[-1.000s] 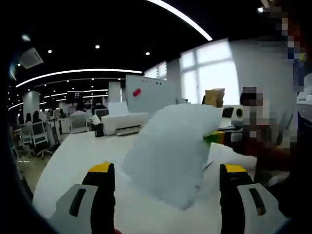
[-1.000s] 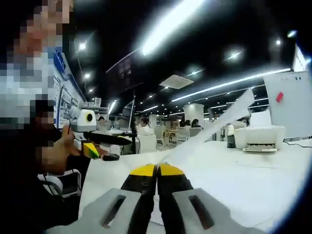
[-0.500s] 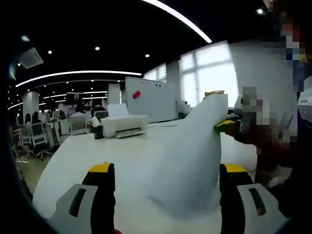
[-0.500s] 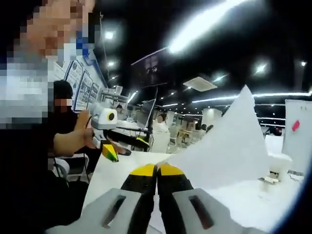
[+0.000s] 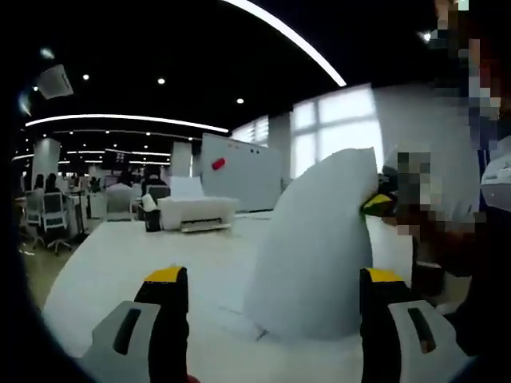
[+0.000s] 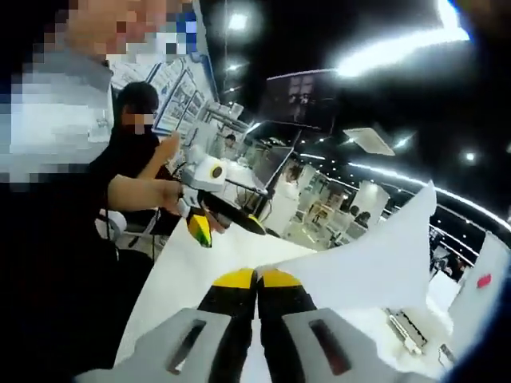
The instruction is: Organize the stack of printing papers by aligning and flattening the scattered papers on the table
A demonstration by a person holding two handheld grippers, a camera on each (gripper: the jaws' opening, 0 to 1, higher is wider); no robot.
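A white sheet of paper [image 5: 311, 247] stands lifted off the white table [image 5: 120, 263], curving up to a rounded top. My right gripper [image 5: 375, 203] comes in from the right and pinches the sheet's upper edge. In the right gripper view, that gripper [image 6: 256, 278] has its yellow-tipped jaws shut on the same sheet [image 6: 367, 259], which fans up to the right. My left gripper [image 5: 273, 275] is open, its jaws standing either side of the sheet's lower part without touching it. In the right gripper view, the left gripper [image 6: 227, 227] is held by a hand above the table.
A white printer [image 5: 196, 214] and a dark bottle [image 5: 148, 218] sit at the table's far end, with a whiteboard [image 5: 239, 163] behind. More paper lies flat on the table [image 6: 192, 263]. A person sits close on the right [image 5: 447, 239]. Office chairs [image 5: 52, 219] stand at left.
The right gripper has swung the held sheet up and towards the right, so it now stands more upright. The left gripper stays open. Both cameras have shifted.
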